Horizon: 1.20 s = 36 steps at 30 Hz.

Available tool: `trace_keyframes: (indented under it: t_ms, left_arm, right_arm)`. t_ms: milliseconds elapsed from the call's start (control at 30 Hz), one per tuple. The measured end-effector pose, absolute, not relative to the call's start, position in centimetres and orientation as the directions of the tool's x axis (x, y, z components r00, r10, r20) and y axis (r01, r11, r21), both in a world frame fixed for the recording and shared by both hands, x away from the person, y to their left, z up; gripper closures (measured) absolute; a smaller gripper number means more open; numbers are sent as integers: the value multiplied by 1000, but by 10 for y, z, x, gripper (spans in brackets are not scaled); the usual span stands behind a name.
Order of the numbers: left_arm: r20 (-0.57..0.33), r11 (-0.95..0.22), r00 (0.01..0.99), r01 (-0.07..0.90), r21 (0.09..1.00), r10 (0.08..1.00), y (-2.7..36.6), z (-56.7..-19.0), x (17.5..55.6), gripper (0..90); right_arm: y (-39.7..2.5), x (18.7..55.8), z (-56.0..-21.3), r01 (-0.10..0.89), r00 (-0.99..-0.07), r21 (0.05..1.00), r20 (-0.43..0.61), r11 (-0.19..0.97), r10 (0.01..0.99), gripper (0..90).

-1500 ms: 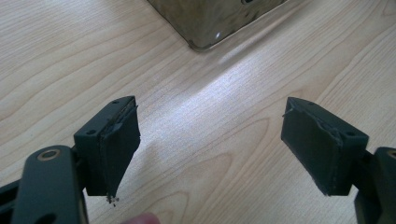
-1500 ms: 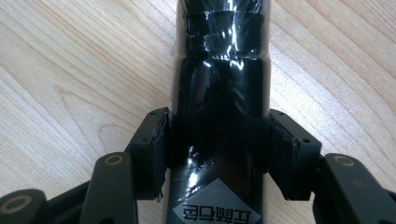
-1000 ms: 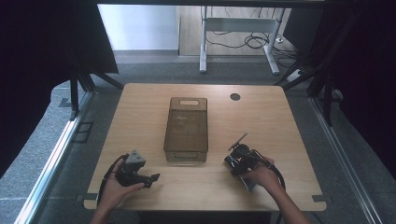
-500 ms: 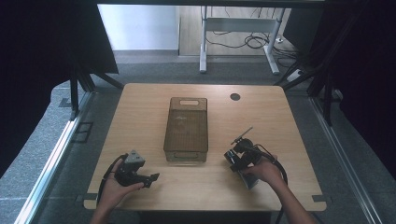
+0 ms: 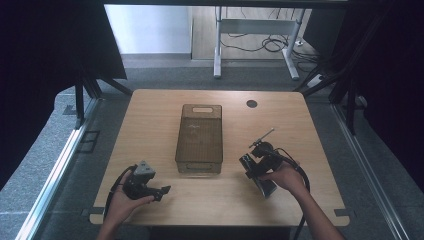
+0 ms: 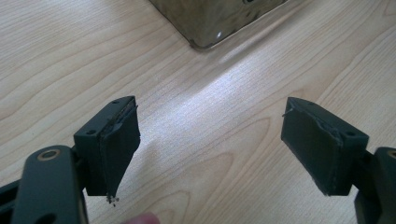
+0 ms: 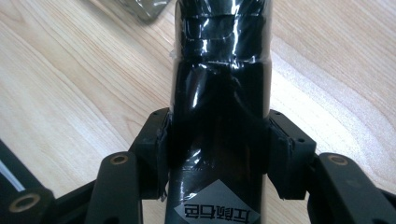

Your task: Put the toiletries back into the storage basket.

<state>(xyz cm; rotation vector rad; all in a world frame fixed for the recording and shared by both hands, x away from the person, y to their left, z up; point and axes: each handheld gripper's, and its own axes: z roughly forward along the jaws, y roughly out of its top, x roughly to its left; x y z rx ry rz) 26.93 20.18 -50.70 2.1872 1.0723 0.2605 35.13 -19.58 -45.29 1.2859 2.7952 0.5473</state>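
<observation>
High view: right hand-held gripper (image 5: 256, 165) low over the table (image 5: 150, 115), clamped on a black tool (image 5: 261, 176) with a thin rod; left hand-held gripper (image 5: 161, 190) near the front edge; brown box (image 5: 199, 137) between them.
Left gripper view: jaws wide apart, nothing between; box corner (image 6: 210, 28) ahead.
Right gripper view: pads (image 7: 161, 140) squeezing the tool (image 7: 219, 93) at its middle.
Feel: probably hard, smooth, shiny wrap, maybe slippery.
Hold: mid-body, firm.

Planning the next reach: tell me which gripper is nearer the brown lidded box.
Right, narrowly. The right gripper, shut on a black tape-wrapped tool, sits just beside the box. The left gripper lies open, below its near-left corner.
</observation>
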Motion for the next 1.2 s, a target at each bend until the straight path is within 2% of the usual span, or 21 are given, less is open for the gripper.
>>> trace_keyframes:
  t_ms: [533, 1200]
  left_arm:
    - [-107, -437, 644, 621, 651, 757, 202, -507, 270, 197]
    - [-106, -442, 646, 623, 645, 756, 201, -508, 270, 197]
  right_arm:
    - [-190, 358, -422, 720, -665, 387, 144, 576, 733, 475]
    - [-173, 371, -408, 712, -672, 410, 164, 570, 722, 475]
